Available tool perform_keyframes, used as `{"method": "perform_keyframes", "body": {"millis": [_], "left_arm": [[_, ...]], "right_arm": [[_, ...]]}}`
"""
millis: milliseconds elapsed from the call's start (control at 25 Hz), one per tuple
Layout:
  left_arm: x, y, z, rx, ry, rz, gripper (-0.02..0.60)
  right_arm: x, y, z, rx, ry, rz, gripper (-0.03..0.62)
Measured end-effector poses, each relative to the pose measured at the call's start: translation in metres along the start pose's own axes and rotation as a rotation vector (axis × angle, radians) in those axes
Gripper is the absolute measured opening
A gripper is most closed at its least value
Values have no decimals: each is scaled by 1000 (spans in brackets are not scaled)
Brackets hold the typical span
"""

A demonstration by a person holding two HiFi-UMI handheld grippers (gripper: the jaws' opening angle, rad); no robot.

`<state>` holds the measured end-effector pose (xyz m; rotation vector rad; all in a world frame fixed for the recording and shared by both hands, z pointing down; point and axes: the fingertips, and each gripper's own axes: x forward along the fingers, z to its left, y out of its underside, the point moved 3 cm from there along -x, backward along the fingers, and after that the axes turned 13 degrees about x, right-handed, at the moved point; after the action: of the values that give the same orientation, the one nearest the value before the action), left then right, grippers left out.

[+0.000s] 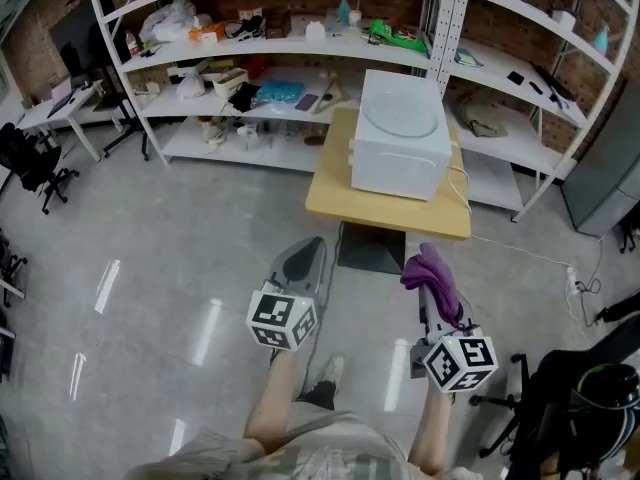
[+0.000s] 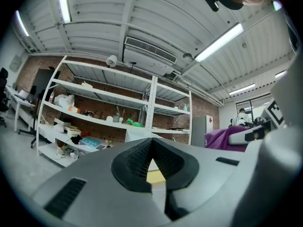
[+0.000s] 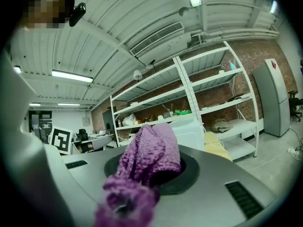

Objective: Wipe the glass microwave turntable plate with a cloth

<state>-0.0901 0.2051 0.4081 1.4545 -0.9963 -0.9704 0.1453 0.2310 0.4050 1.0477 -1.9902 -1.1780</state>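
Head view, two hand-held grippers [image 1: 309, 246] [image 1: 428, 286], one cloth [image 1: 433, 271]

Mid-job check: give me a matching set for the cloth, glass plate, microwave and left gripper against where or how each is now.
1 purple cloth
2 glass plate
3 microwave
4 left gripper

A on the wooden table
B shut, nothing in it
C clamped in the right gripper
D on top of the microwave

Pairs: 1-C, 2-D, 3-A, 4-B

Brick wall [image 1: 25, 63], white shelving [image 1: 300, 44], grey floor [image 1: 160, 238]
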Motion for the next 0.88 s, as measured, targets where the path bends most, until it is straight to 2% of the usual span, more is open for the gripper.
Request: {"method": "perform_keyframes", "body": {"millis": [120, 280, 480, 640, 880], "left_arm": [[42, -7, 36, 17, -15, -39, 3], [86, -9, 71, 22, -16, -69, 3], [142, 3, 82, 35, 25, -41, 3], [192, 9, 92, 51, 19, -58, 3], [286, -11, 124, 103, -19, -113, 3]], "right_arm": [[51, -20, -7, -13, -7, -9, 55], [97, -22, -17, 4, -15, -2, 55], [132, -37, -59, 39, 15, -8, 55], [173, -61, -86, 18, 1, -33, 55], [262, -110, -126, -19, -53, -60, 55]]}}
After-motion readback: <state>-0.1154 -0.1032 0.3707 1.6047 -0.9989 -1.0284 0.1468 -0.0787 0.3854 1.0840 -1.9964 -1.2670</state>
